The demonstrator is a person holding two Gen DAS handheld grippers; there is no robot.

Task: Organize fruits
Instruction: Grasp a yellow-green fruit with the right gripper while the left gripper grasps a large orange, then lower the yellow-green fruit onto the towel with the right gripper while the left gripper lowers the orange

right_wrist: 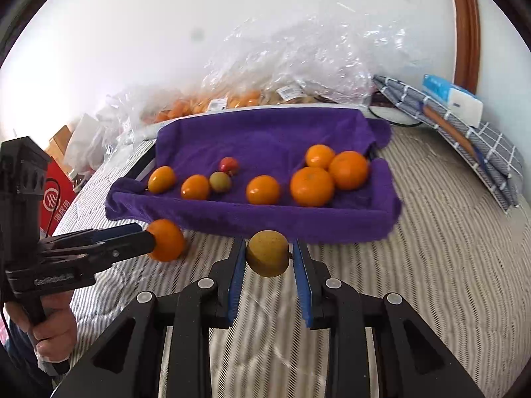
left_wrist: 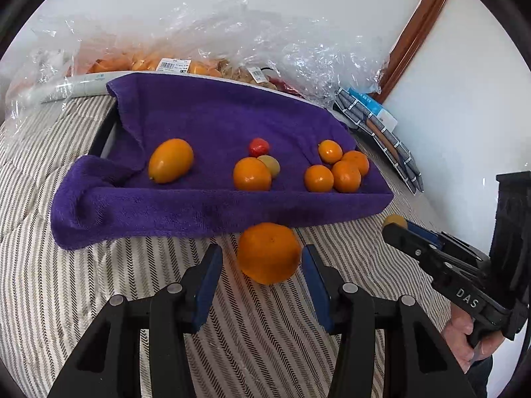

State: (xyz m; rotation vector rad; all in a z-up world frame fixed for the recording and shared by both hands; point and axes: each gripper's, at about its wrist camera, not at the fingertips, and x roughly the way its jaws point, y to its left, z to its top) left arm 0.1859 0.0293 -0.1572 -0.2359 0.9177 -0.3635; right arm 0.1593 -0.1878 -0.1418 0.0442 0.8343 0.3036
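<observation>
the left claw (left_wrist: 262,258) is clamped on a round orange mandarin (left_wrist: 268,252), its blue-padded fingers (left_wrist: 207,275) pressing the fruit from both sides just in front of the near edge of the purple terry towel (left_wrist: 205,122). the right claw (right_wrist: 268,255) is clamped on a small yellow-green round fruit (right_wrist: 268,252) with a short stem on its right side, held just above the grey-and-white striped bedcover (right_wrist: 415,265) and close to the towel's front fold. the towel is draped over a shallow tray whose dark edge (left_wrist: 106,134) shows at the left, and it forms a soft basin on the bed. inside it, seen from the left wrist, a large oval orange fruit (left_wrist: 171,160) lies alone at the left; a round orange citrus (left_wrist: 252,174) sits in the middle touching a small yellow-green fruit (left_wrist: 269,165), with a small red fruit (left_wrist: 259,147) just behind them; at the right four orange mandarins (left_wrist: 341,167) are bunched together, touching. behind the tray, crumpled clear plastic bags (left_wrist: 265,33) hold more orange fruit with white price labels, against a white wall. a folded grey checked cloth (right_wrist: 464,136) lies at the right by the wall with a blue-and-white box (right_wrist: 454,98) on it. in the right wrist view a red carton (right_wrist: 54,199) stands at the far left, and a bare hand (right_wrist: 53,335) grips the left claw's handle.
</observation>
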